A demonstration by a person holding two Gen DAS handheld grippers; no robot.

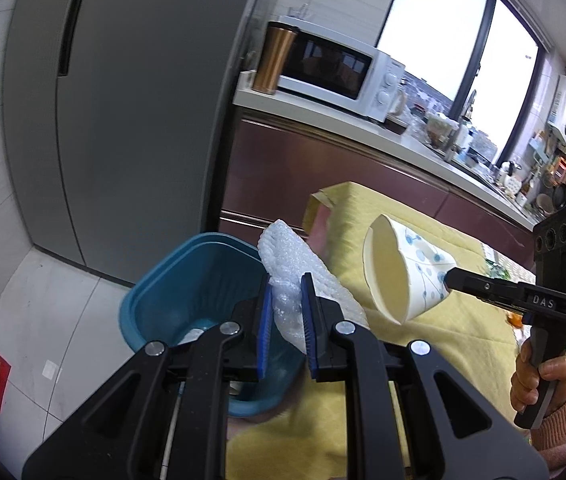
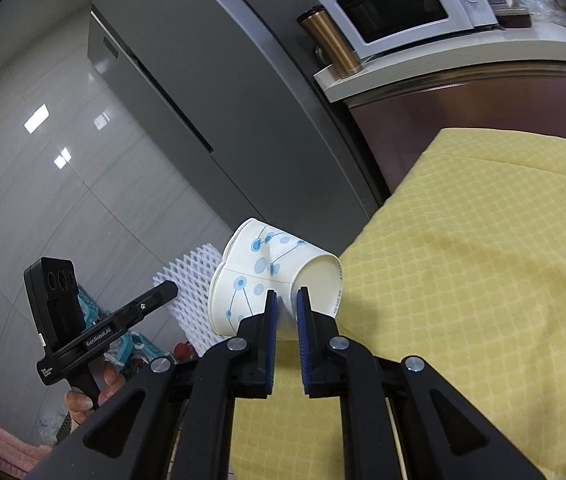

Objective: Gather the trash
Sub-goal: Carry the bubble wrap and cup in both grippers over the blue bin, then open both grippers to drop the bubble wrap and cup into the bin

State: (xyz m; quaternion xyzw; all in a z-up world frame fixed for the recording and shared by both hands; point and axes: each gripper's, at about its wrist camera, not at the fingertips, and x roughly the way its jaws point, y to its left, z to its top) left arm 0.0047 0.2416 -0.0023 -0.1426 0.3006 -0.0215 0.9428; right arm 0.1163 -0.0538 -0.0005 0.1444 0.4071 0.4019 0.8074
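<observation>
With the left gripper (image 1: 287, 312) clamped on foam netting (image 1: 299, 264) over the blue bin (image 1: 187, 280) and the right gripper (image 2: 287, 316) pinching a crushed paper cup (image 2: 267, 276) above the yellow-covered tabletop (image 2: 483, 280), the cup, released early, would likely miss the bin.

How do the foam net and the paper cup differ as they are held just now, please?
The foam net is a plain white mesh sleeve; the paper cup is smooth, with blue dots. The net hangs over the blue bin; the cup is over the yellow cloth, crushed. Both are pinched: net in the left gripper, cup in the right gripper.
</observation>
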